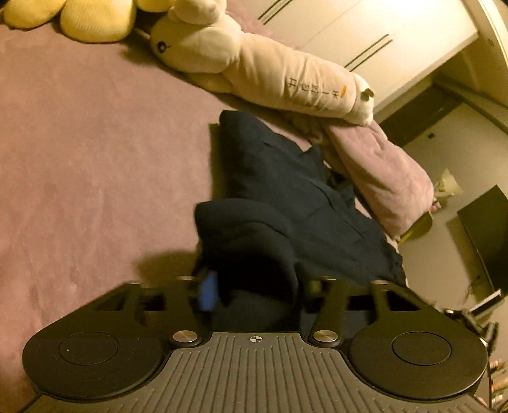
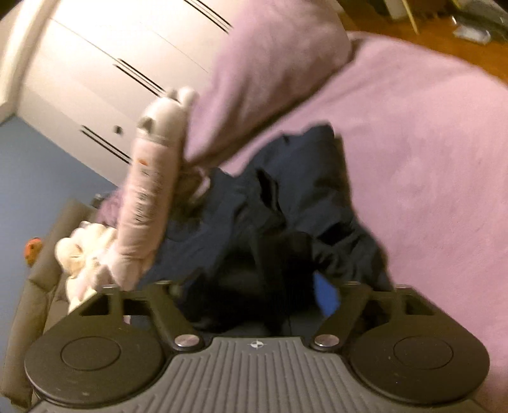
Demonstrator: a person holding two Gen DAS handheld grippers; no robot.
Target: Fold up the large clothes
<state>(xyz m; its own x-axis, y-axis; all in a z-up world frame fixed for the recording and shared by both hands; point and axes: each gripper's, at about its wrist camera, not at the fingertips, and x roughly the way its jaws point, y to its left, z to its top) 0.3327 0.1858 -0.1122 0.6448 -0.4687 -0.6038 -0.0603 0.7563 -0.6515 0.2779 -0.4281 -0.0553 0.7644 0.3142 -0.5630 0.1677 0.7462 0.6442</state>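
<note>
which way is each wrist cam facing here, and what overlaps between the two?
Left wrist: sits on the left gripper, angled down over the pink bed; sees the dark garment, long plush toy and wardrobe. Own body: gripper fingers only, cloth between them.
Right wrist: sits on the right gripper, angled down at the dark garment from the other side, blurred. Own body: gripper fingers only, spread wide.
Shared: garment, plush toy, folded pink blanket, wardrobe.

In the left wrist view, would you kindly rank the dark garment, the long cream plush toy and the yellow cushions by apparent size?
1. Dark garment, though nearest the camera.
2. Long cream plush toy.
3. Yellow cushions, cropped by the frame, so unsure.
</note>
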